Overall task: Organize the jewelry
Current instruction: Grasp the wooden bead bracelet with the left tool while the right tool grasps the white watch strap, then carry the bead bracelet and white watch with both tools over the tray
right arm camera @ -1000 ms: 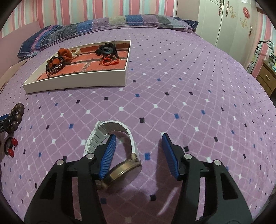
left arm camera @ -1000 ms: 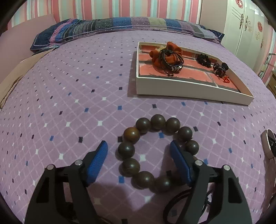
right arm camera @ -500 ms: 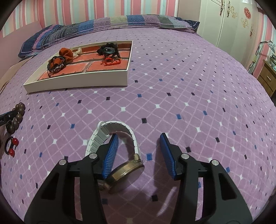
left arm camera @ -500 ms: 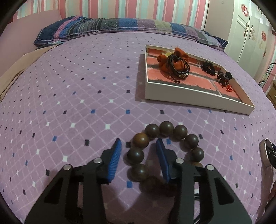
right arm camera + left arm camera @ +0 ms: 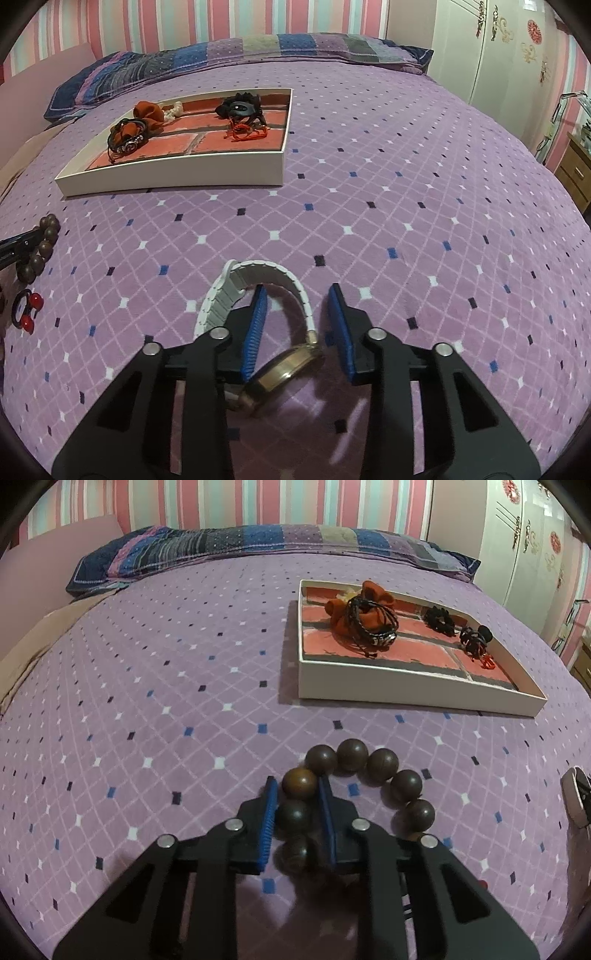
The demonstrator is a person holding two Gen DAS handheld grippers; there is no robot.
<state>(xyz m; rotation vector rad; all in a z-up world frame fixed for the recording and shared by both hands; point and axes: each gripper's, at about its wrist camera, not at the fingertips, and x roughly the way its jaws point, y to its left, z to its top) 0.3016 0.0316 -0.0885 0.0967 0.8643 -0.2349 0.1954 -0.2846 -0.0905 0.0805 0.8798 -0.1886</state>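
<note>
My left gripper point(image 5: 297, 794) is shut on the left side of a dark wooden bead bracelet point(image 5: 406, 784) that lies on the purple bedspread. The same bracelet shows at the far left of the right wrist view point(image 5: 42, 247). My right gripper point(image 5: 297, 312) is open around a white-strapped, gold-cased watch point(image 5: 284, 284) lying on the bed; its strap passes between the jaws. A white tray point(image 5: 406, 690) with a brick-pattern floor holds an orange scrunchie, black cord bracelets and a red item; it also shows in the right wrist view point(image 5: 177, 177).
A black ring with red beads point(image 5: 26, 308) lies at the left beside the bead bracelet. Striped pillows point(image 5: 258, 546) lie at the head of the bed. A white wardrobe point(image 5: 498, 48) and a wooden nightstand point(image 5: 576, 170) stand at the right.
My left gripper has shifted left along the bracelet and closed on its left beads. My right gripper has narrowed a little around the watch strap.
</note>
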